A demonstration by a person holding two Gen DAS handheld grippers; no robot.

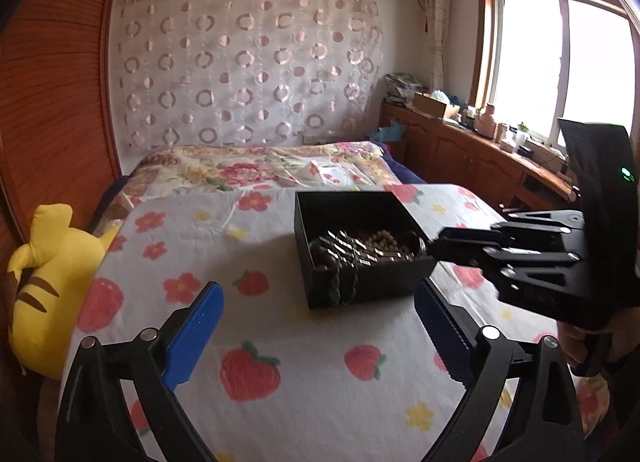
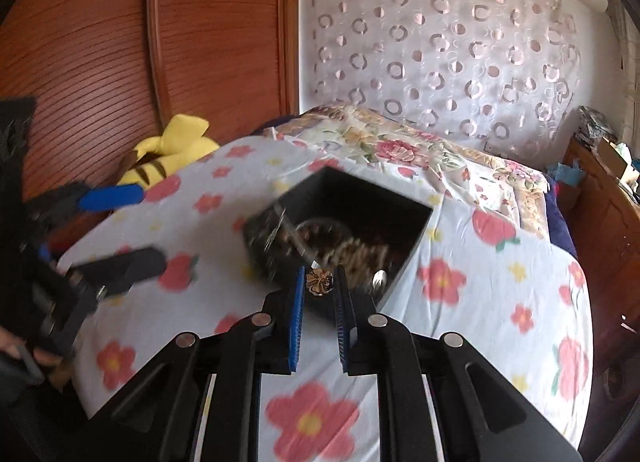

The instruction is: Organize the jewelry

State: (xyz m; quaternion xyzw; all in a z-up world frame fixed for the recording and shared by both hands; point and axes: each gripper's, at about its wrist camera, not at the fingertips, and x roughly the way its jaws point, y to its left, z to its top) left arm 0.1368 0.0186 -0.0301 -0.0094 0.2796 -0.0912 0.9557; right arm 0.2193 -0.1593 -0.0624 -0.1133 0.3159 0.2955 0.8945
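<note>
Jewelry box (image 1: 362,252), black, lidless, on the flowered bedspread (image 1: 280,342) near its window-side edge, one corner toward the foot | beads inside (strand (image 1: 344,282) draped over the near wall) | right gripper (image 2: 320,282) pinching gold flower ornament (image 2: 319,282) above near rim | left gripper (image 1: 320,326) spread wide, holding nothing.

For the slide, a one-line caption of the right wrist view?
Right gripper pinches a gold flower-shaped ornament over the open black jewelry box.
</note>
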